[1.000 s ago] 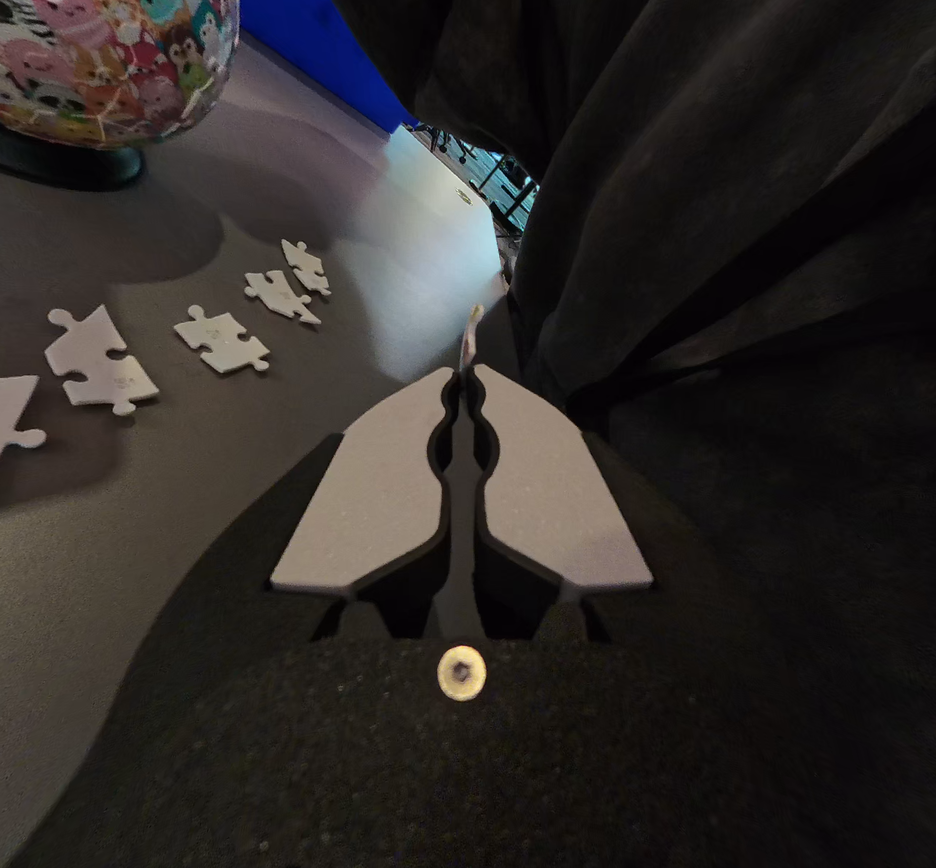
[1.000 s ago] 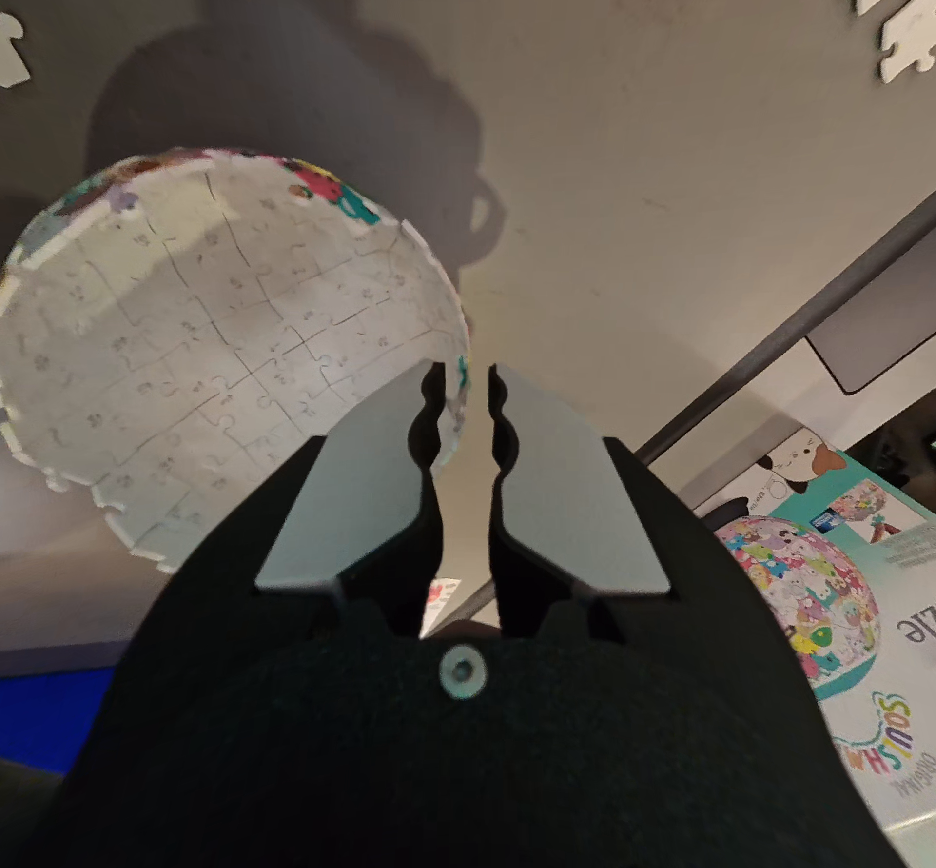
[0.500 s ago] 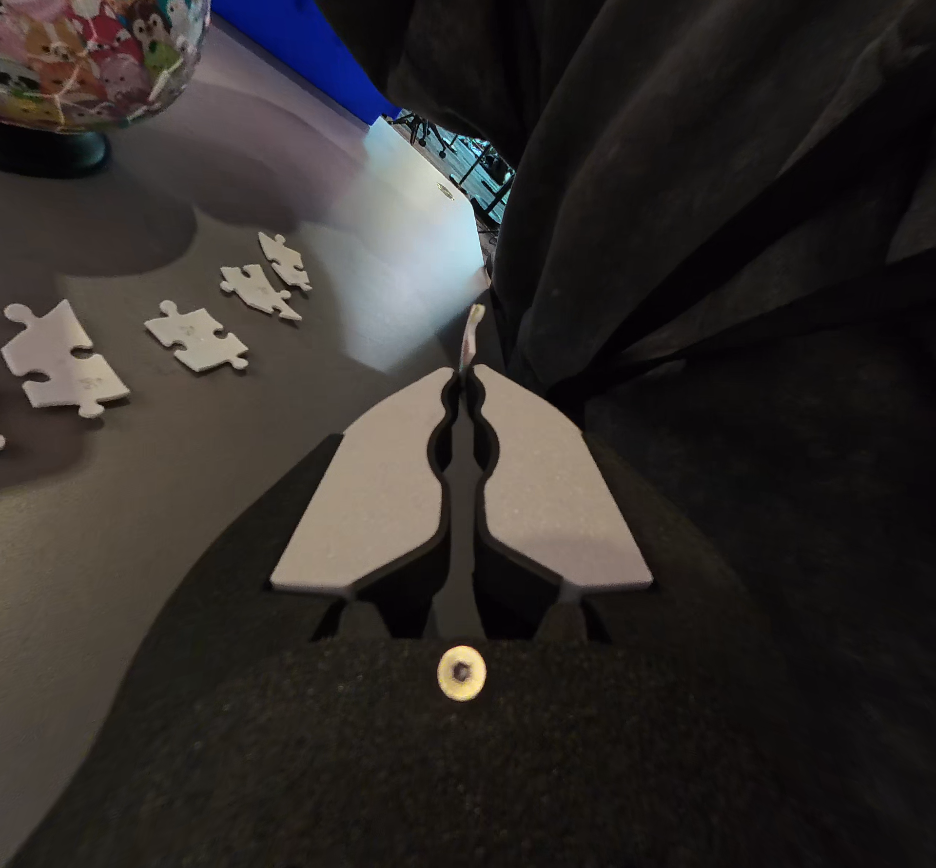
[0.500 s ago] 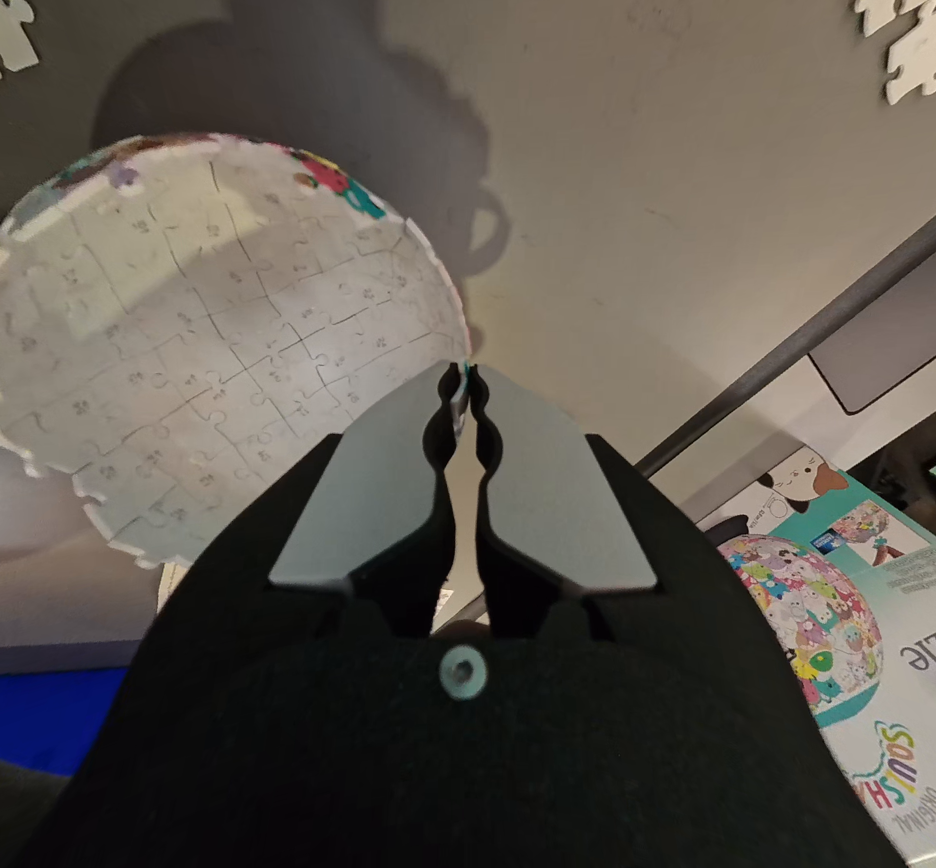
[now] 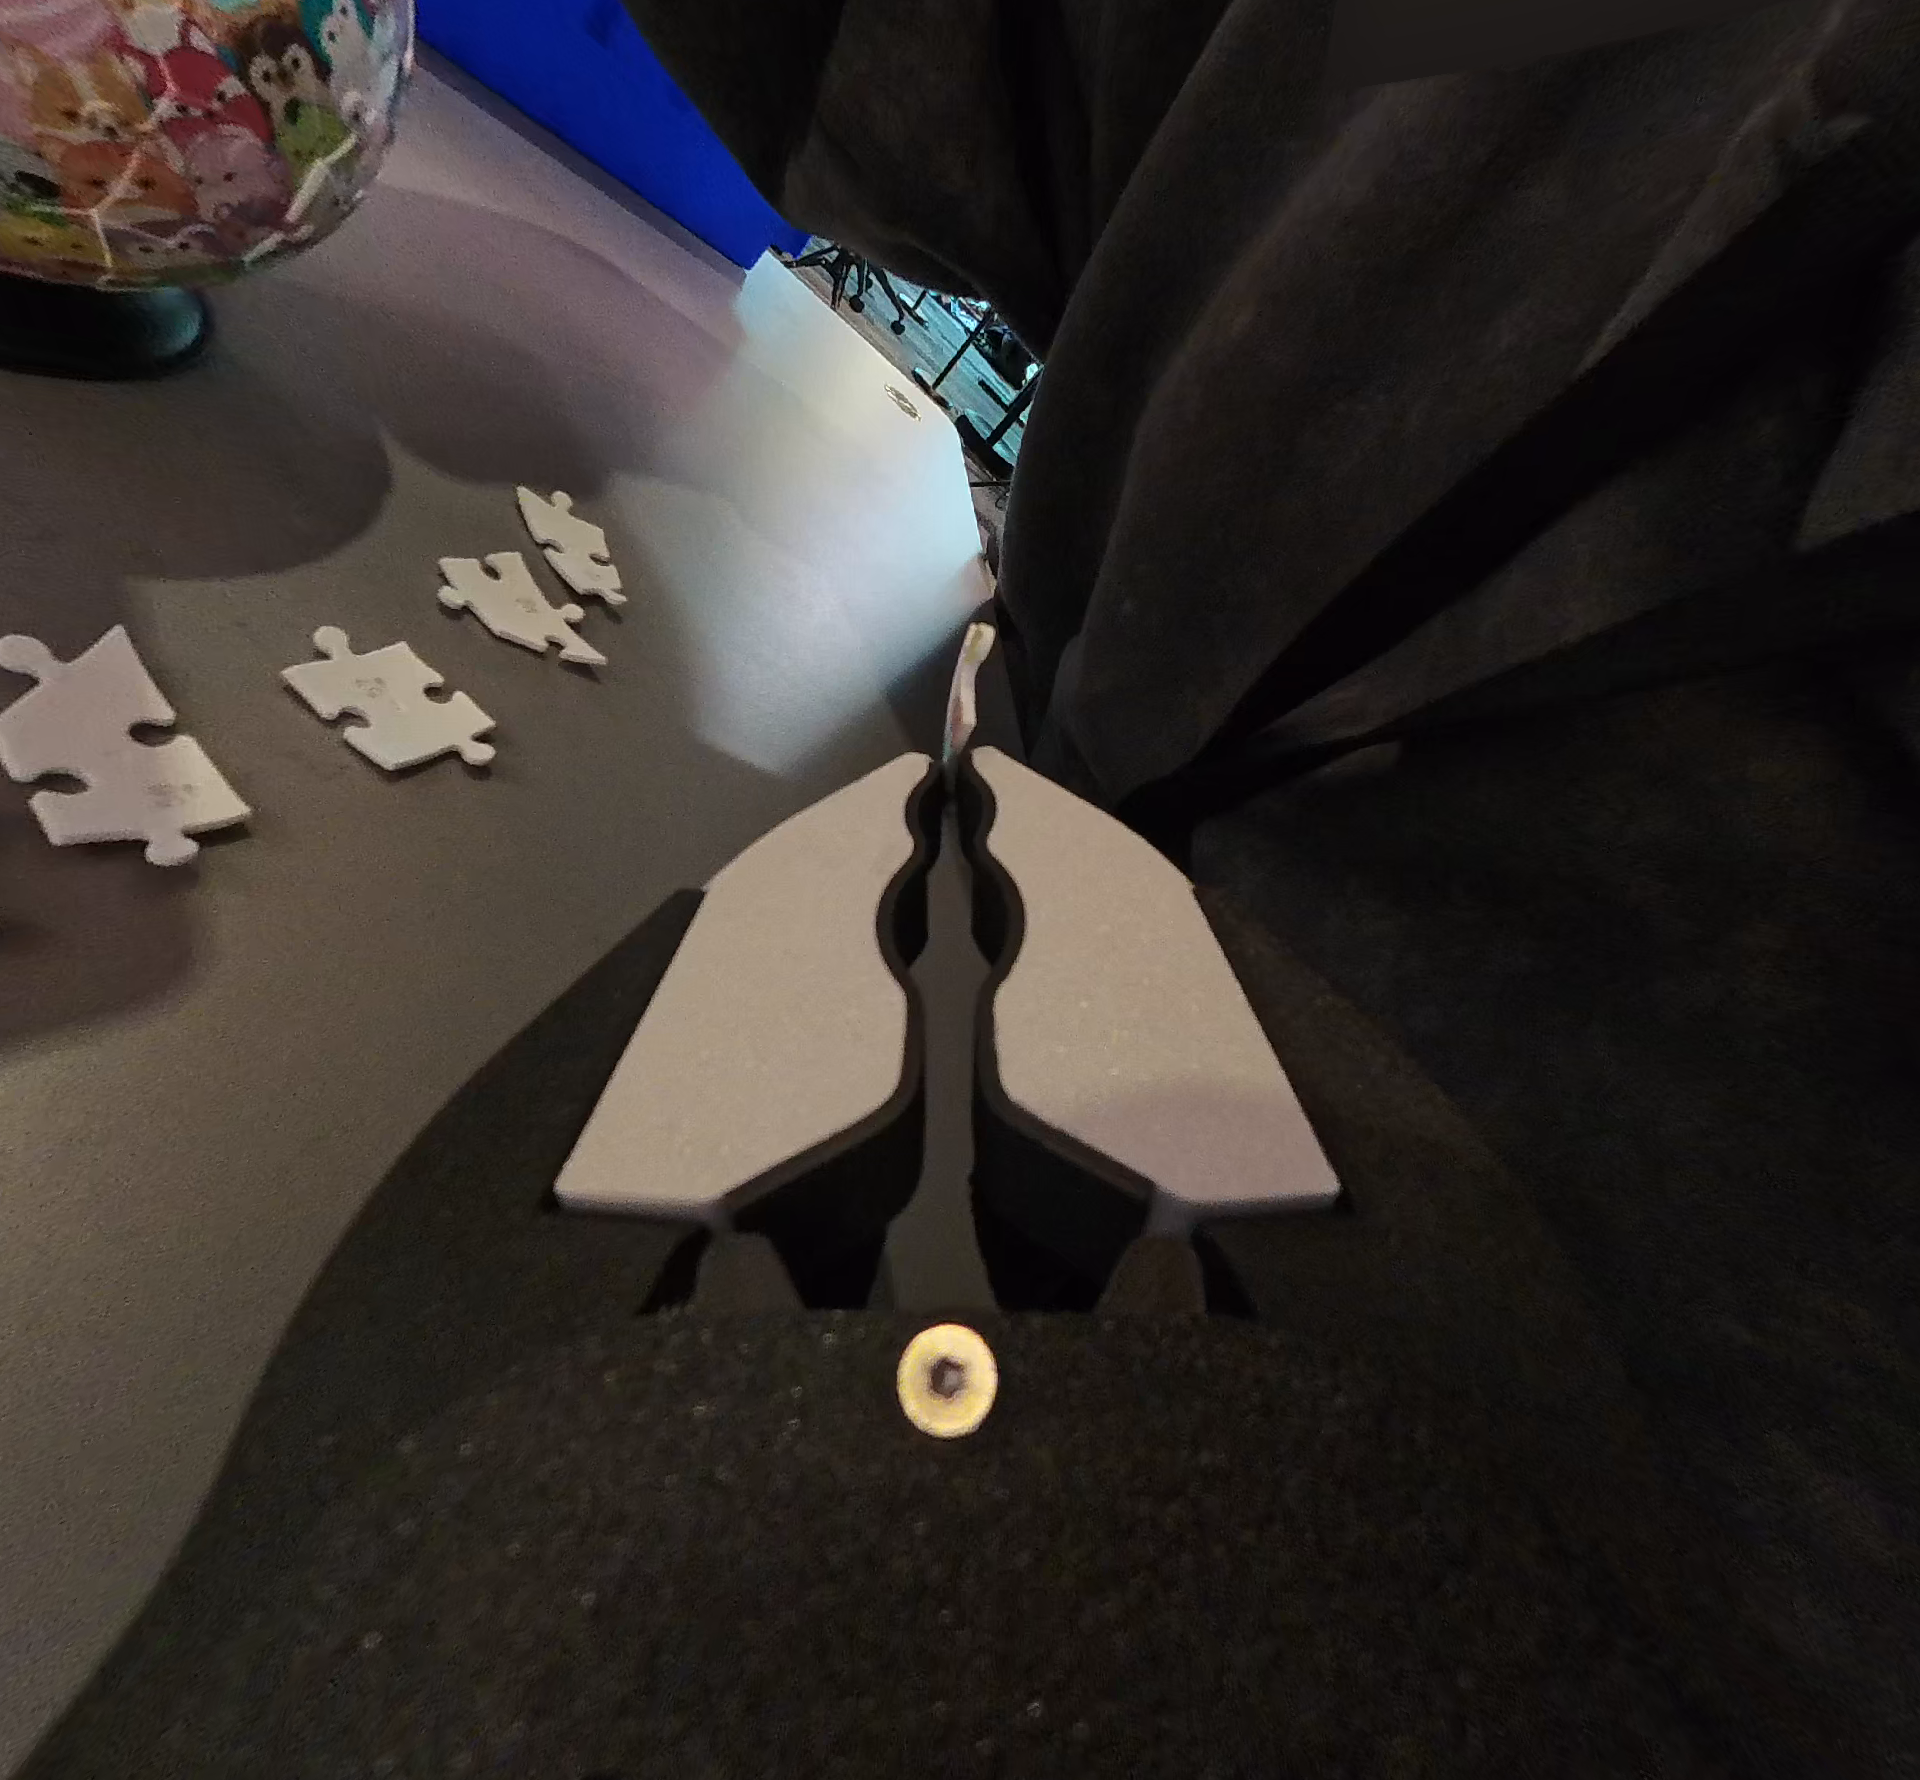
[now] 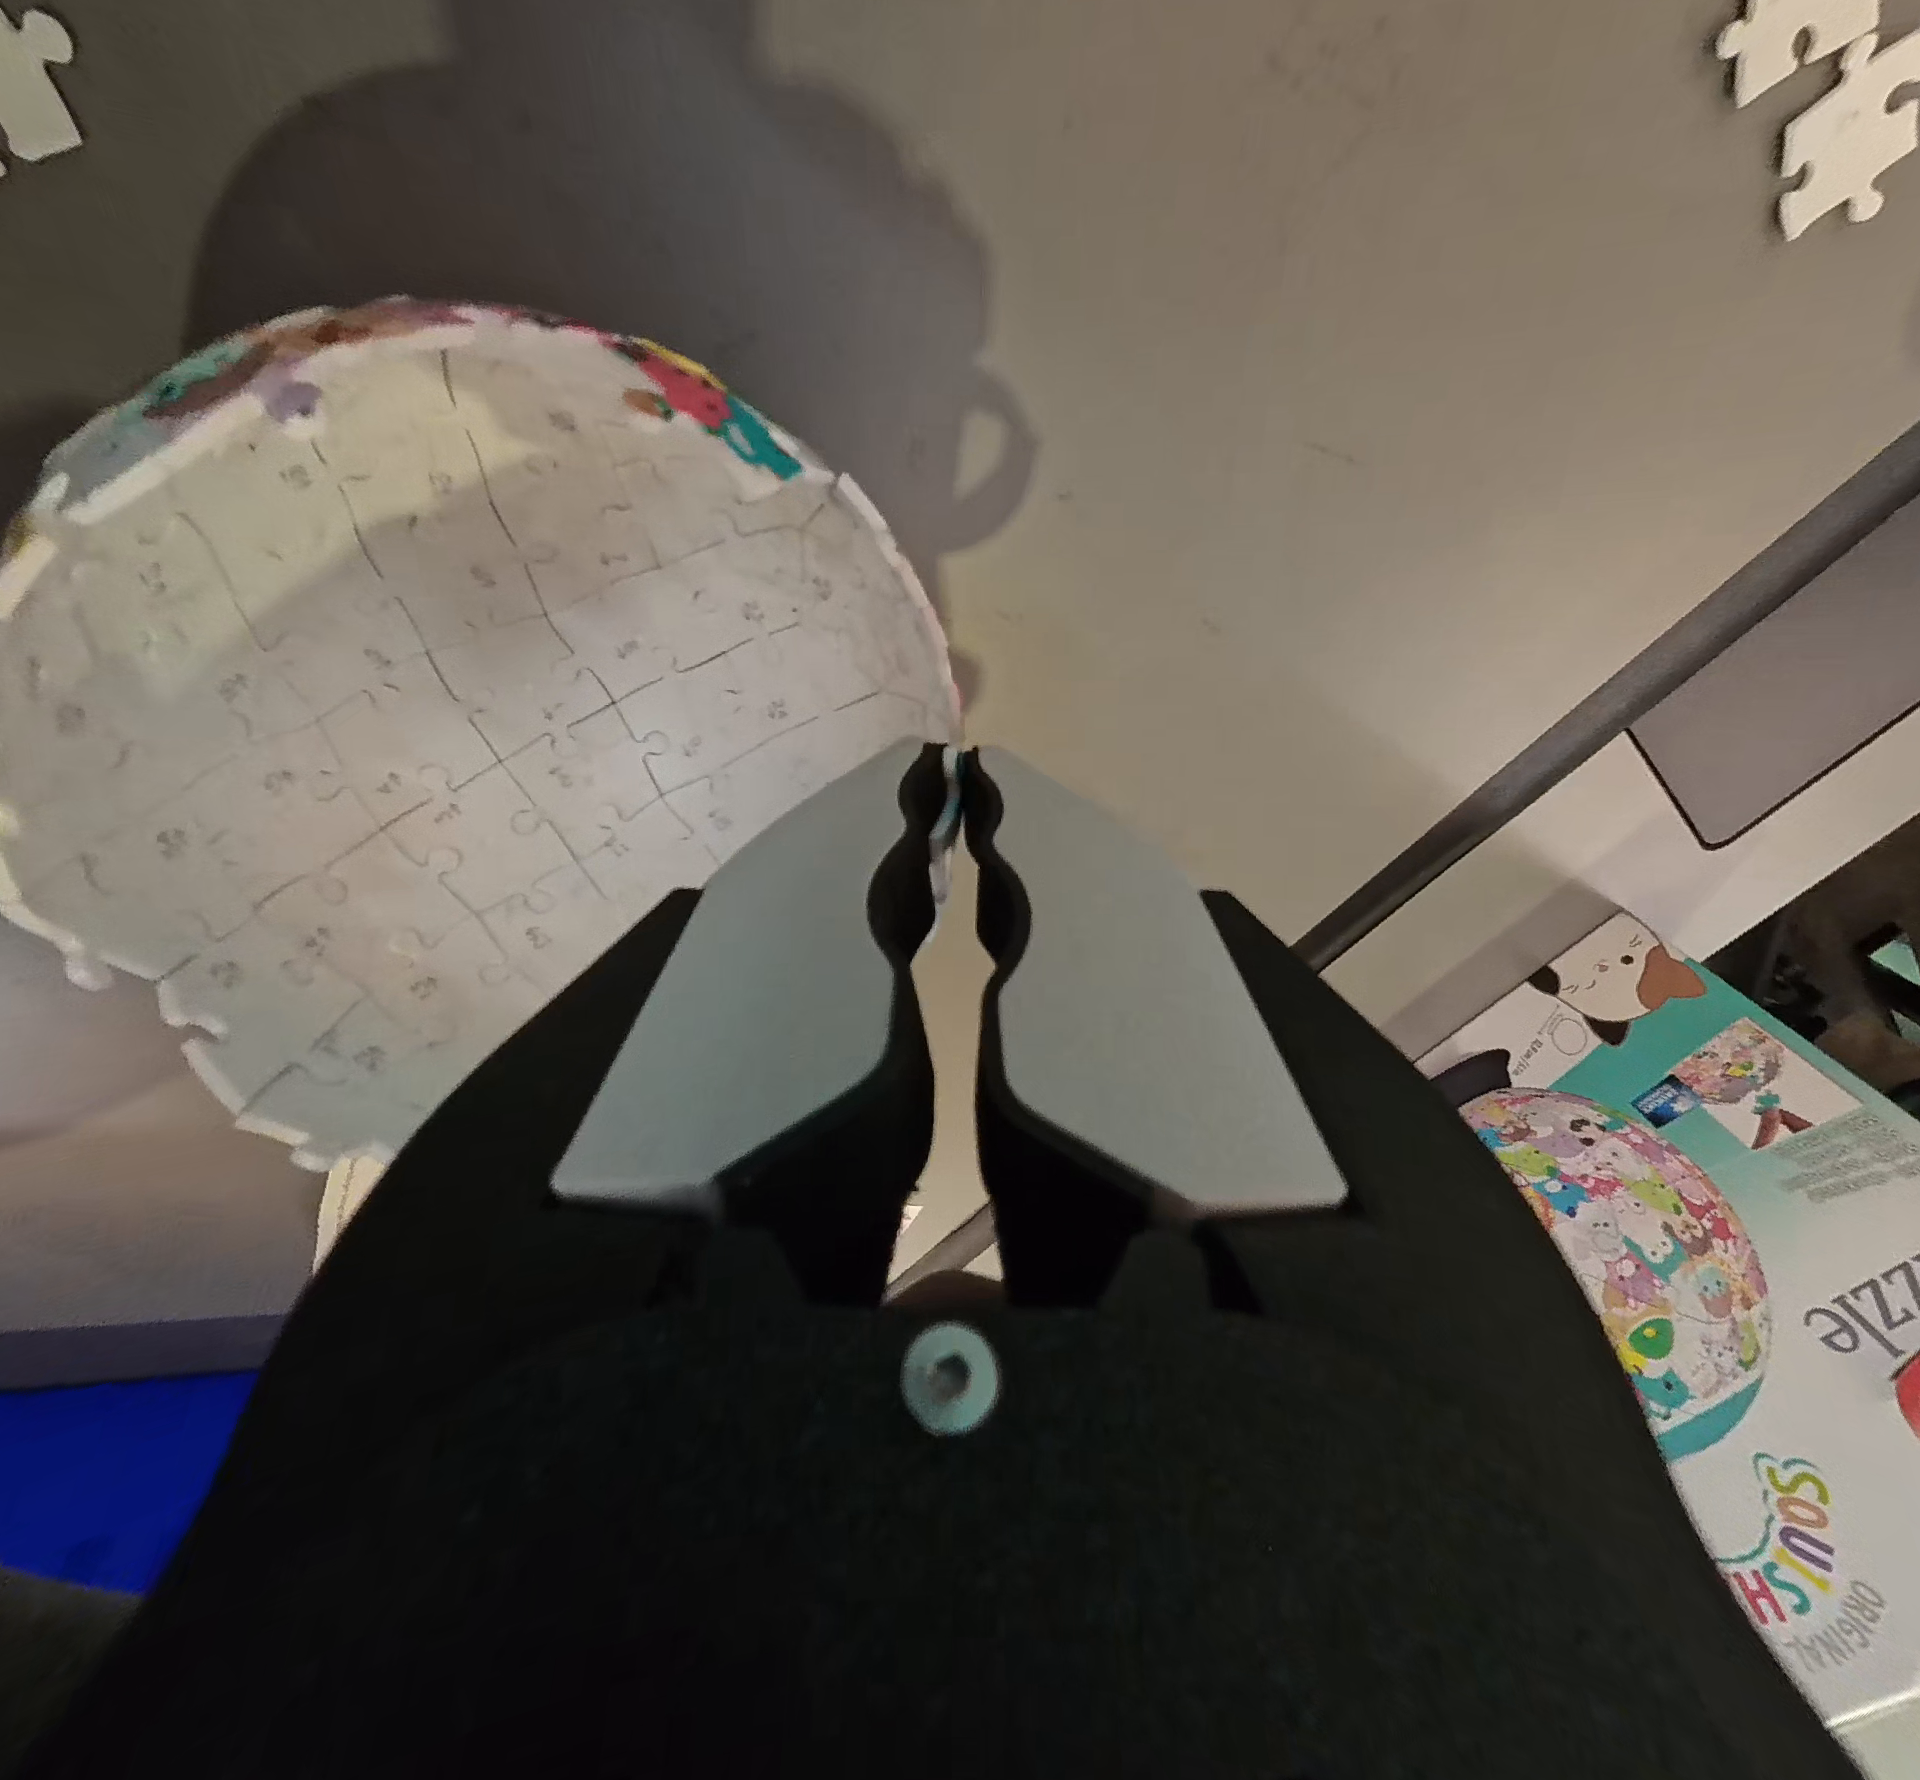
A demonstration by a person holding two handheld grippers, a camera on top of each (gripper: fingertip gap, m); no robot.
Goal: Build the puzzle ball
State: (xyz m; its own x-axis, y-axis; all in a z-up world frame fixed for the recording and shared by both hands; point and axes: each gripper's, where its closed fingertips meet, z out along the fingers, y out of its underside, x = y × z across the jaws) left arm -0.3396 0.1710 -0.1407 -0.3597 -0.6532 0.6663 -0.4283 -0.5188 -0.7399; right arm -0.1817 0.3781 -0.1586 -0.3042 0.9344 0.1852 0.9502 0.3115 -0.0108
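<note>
Right wrist view: right gripper (image 6: pixel 954 774) fingers pressed nearly together, pinching the rim of the puzzle ball (image 6: pixel 436 691), a half-built shell whose white inner side spreads to the left of the fingers; the edge sits right between the tips. Judgement: the shell is light, thin plastic pieces clipped together, stiff per piece but likely to pop apart at seams, so hold at the rim gently, no twisting. Gripper points down over the grey table (image 6: pixel 1299 276), with the puzzle box (image 6: pixel 1704 1263) off to the right of the fingers. Left wrist view: left gripper (image 5: pixel 951 764) fingers closed on a single puzzle piece (image 5: pixel 966 681), held edge-on and sticking out beyond the tips, close to dark clothing (image 5: pixel 1403 380) on the right. Loose white pieces (image 5: pixel 390 696) lie flat left of the fingers, ball far upper left on its dark stand (image 5: pixel 104 328). Left gripper is tilted low, roughly along the table.
</note>
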